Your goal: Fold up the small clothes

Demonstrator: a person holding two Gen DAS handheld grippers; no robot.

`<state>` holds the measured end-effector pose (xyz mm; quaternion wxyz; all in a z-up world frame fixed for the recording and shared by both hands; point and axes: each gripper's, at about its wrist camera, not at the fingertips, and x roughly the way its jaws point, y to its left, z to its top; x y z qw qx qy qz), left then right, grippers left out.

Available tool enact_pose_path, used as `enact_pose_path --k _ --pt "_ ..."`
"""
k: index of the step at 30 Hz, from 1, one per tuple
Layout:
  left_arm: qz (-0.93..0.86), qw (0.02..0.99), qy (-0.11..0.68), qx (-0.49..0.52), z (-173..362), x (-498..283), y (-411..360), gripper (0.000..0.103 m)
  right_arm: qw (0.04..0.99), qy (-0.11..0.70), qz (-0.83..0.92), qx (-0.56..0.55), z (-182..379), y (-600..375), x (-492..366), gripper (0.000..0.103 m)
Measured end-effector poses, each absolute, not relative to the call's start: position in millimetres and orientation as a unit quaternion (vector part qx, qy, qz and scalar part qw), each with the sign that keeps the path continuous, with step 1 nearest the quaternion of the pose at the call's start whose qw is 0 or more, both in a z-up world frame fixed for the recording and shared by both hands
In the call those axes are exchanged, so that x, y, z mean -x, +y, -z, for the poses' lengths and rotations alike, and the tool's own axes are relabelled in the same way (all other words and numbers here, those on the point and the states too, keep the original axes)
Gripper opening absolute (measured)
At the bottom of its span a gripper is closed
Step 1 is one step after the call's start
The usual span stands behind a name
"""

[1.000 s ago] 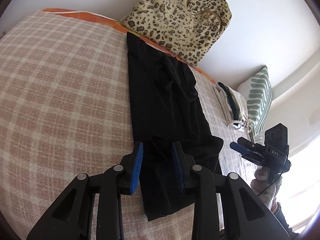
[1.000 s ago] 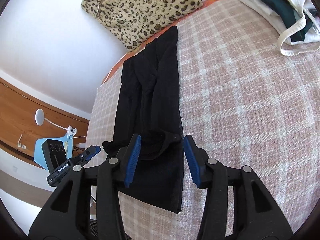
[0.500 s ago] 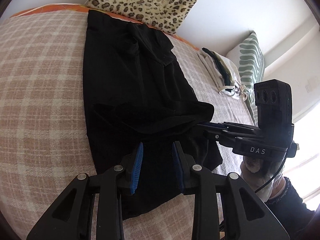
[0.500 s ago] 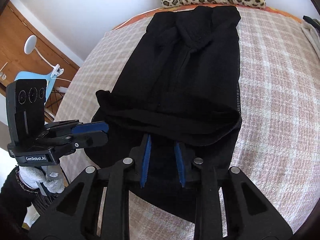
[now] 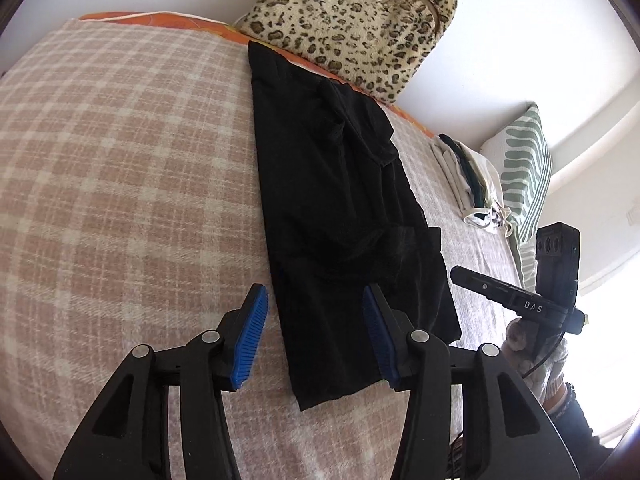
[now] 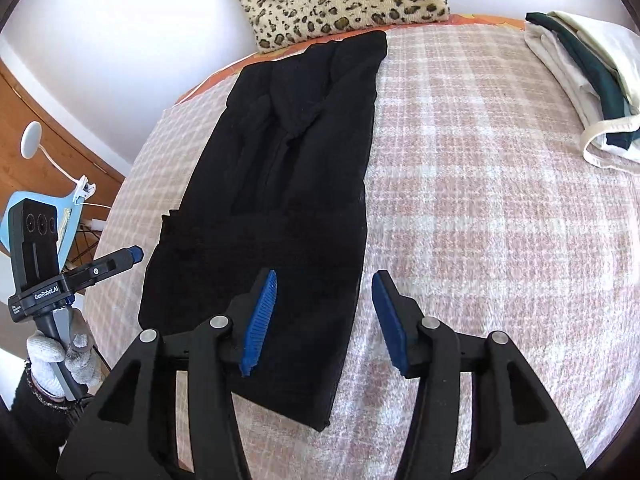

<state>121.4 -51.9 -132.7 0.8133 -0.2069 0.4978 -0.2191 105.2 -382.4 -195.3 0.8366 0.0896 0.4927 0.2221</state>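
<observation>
A long black garment of thin knit fabric (image 5: 336, 208) is laid lengthwise on a pink-and-cream checked blanket (image 5: 120, 184), its far end reaching a leopard-print plush cushion (image 5: 352, 20) that is propped against the white wall. Its near end is doubled back over itself, so that a thicker band of black cloth lies across the lower part.

The left gripper (image 5: 312, 332) is held over the near left edge of the garment with its jaws opening; the 2 blue ribbed pads (image 5: 250, 336) are spread, and cloth lies below the gap but is not pinched. The right gripper (image 6: 324, 316) is held over the near right edge in the same way — jaws opening, pads apart, one over black fabric and the other over the blanket. Nothing is gripped by either tool.

In the right wrist view the left tool's handle is seen clasped by a hand in a grey-white knitted glove (image 6: 60, 356). A stack of folded white and dark green clothes (image 6: 584, 76) is seen well apart from the garment, and beside it — in the left wrist view — a green-and-white striped pillow (image 5: 524, 168).
</observation>
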Motion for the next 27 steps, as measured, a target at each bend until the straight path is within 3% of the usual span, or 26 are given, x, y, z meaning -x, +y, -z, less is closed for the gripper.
enact_pose_path --k 5,9,11,12,13,22,27 --pt "0.231 0.767 0.534 0.271 160 -95 -39 0.048 0.815 0.514 -0.236 -0.125 213 -403 -74 0.054" --pt "0.237 0.776 0.523 0.261 155 -88 -47 0.046 0.811 0.512 -0.254 -0.126 212 -399 -62 0.054" --pt "0.221 0.795 0.518 0.225 150 -88 -55 0.046 0.816 0.513 -0.248 -0.097 213 -389 -60 0.039" --pt "0.2 0.808 0.518 0.194 148 -88 -59 0.04 0.825 0.515 -0.226 -0.062 214 -383 -60 0.022" --pt "0.185 0.818 0.516 0.178 147 -88 -59 0.038 0.832 0.512 -0.21 -0.038 214 -379 -60 0.011" --pt "0.221 0.848 0.451 0.171 110 -101 -62 0.038 0.856 0.477 -0.199 -0.008 191 -380 -59 0.017" --pt "0.282 0.827 0.466 0.14 110 -122 -99 0.038 0.861 0.448 -0.237 -0.035 174 -377 -66 0.017"
